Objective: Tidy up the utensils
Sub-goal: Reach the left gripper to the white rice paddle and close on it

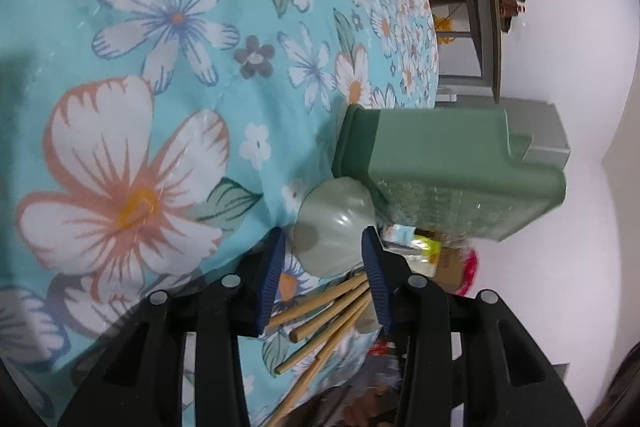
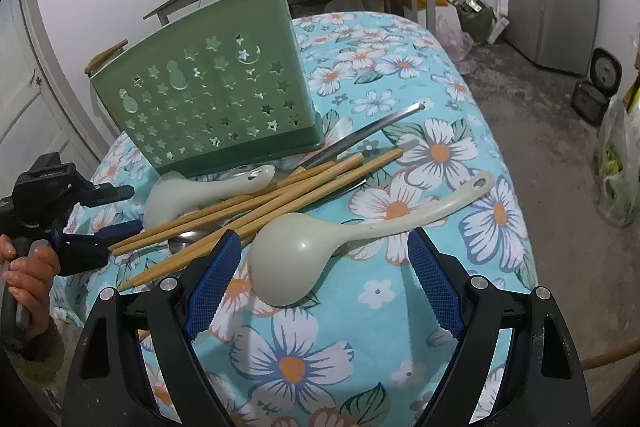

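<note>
Right gripper (image 2: 324, 275) hangs wide open, its blue pads either side of the big pale ladle (image 2: 296, 259) without touching it. Over on the left, the left gripper (image 1: 326, 267) brackets the smaller spoon's bowl (image 1: 334, 227); whether it's pinching yet, I can't tell. Chopsticks (image 2: 256, 203) sprawl beside the green caddy (image 2: 208, 99) on the flowered cloth (image 2: 400, 67).
</note>
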`<act>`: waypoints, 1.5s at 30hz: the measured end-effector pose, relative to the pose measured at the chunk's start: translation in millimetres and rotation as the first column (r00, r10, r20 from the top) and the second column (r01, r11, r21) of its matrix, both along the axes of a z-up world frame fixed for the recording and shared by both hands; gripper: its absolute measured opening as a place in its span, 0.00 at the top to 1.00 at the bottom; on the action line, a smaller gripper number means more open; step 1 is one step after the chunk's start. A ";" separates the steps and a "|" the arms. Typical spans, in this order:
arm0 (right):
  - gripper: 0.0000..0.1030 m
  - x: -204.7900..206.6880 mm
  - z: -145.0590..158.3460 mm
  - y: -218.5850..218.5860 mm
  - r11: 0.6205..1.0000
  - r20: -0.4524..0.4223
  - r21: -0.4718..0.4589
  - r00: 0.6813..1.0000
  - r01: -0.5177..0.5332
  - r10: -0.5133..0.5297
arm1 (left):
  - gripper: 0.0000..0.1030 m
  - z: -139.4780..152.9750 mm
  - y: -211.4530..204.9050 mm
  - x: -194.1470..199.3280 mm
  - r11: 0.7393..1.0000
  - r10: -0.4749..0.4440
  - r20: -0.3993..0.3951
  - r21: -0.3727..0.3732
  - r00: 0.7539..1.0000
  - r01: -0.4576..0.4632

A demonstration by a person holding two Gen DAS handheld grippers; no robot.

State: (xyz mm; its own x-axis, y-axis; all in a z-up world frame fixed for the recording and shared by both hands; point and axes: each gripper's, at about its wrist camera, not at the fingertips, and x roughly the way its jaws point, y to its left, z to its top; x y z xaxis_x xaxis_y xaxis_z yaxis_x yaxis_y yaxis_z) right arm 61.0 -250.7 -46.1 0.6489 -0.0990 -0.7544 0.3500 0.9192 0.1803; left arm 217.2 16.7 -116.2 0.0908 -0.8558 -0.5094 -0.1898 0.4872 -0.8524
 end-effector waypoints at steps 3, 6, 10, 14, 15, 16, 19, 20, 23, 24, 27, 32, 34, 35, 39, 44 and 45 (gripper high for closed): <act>0.22 1.3 -2.3 -1.1 1.000 -0.002 0.014 1.000 -0.004 0.004 | 0.63 -2.9 0.2 2.2 0.999 0.010 -0.015 -0.033 1.000 -0.011; 0.22 2.3 -3.4 -0.2 1.000 -0.002 0.022 1.000 -0.010 0.010 | 0.59 -3.7 1.2 5.1 0.995 0.031 -0.019 -0.092 0.999 -0.033; 0.22 2.9 -4.4 -0.1 1.000 -0.004 0.026 1.000 -0.013 0.013 | 0.58 -7.3 -2.5 5.3 0.984 0.026 -0.025 -0.178 0.999 -0.030; 0.22 3.4 -5.2 -1.9 0.999 -0.007 0.034 1.000 -0.007 0.007 | 0.58 -8.4 -9.9 5.5 0.987 0.000 -0.027 -0.160 1.000 -0.005; 0.22 3.5 -5.4 -2.1 0.999 -0.009 0.034 1.000 -0.004 0.005 | 0.58 -7.2 -10.8 6.1 0.991 -0.010 -0.023 -0.137 1.000 0.006; 0.22 3.6 -5.7 -2.0 0.999 -0.010 0.035 1.000 -0.004 0.005 | 0.58 -5.9 -12.0 5.9 0.994 -0.019 -0.015 -0.108 1.000 0.017; 0.22 4.2 -5.2 -0.9 0.999 -0.010 0.032 1.000 -0.008 0.008 | 0.58 0.6 -22.8 8.6 0.998 -0.068 0.005 -0.016 0.998 0.069; 0.22 4.2 -5.0 -0.5 0.999 -0.009 0.032 1.000 -0.009 0.009 | 0.57 2.7 -25.2 8.2 0.997 -0.079 0.008 -0.001 0.997 0.079; 0.22 4.5 -4.9 1.0 0.999 -0.010 0.031 1.000 -0.014 0.014 | 0.57 2.6 -29.2 10.3 0.996 -0.085 -0.015 0.011 0.996 0.085; 0.22 4.3 -4.9 1.5 0.999 -0.010 0.031 1.000 -0.014 0.015 | 0.56 1.8 -28.5 11.0 0.997 -0.074 -0.031 -0.001 0.997 0.074; 0.22 3.8 -4.4 2.6 0.999 -0.009 0.035 1.000 -0.014 0.014 | 0.52 -0.8 -24.5 13.8 0.998 -0.043 -0.050 -0.053 0.998 0.040; 0.22 1.4 -0.4 3.8 1.000 -0.001 0.019 1.000 -0.014 0.014 | 0.52 16.3 -22.9 11.4 0.997 -0.064 0.084 0.049 0.994 0.060; 0.22 -0.1 1.3 3.6 1.000 0.002 0.015 1.000 -0.010 0.010 | 0.52 36.8 -32.2 6.6 0.972 -0.144 0.223 0.213 0.964 0.096; 0.22 -0.7 1.7 2.6 1.000 0.003 0.015 1.000 -0.009 0.009 | 0.52 44.3 -35.7 1.7 0.951 -0.191 0.284 0.290 0.940 0.106; 0.22 -4.1 5.2 4.4 1.000 0.009 0.011 1.000 -0.008 0.008 | 0.52 69.2 -64.6 -19.4 0.815 -0.411 0.452 0.571 0.792 0.097; 0.22 -7.6 8.5 7.0 1.000 0.015 0.006 1.000 -0.008 0.008 | 0.51 86.6 -99.6 -37.7 0.727 -0.585 0.523 0.677 0.620 0.114; 0.22 -8.3 9.1 7.2 1.000 0.016 0.006 1.000 -0.007 0.007 | 0.51 88.0 -103.3 -43.1 0.711 -0.610 0.525 0.693 0.593 0.118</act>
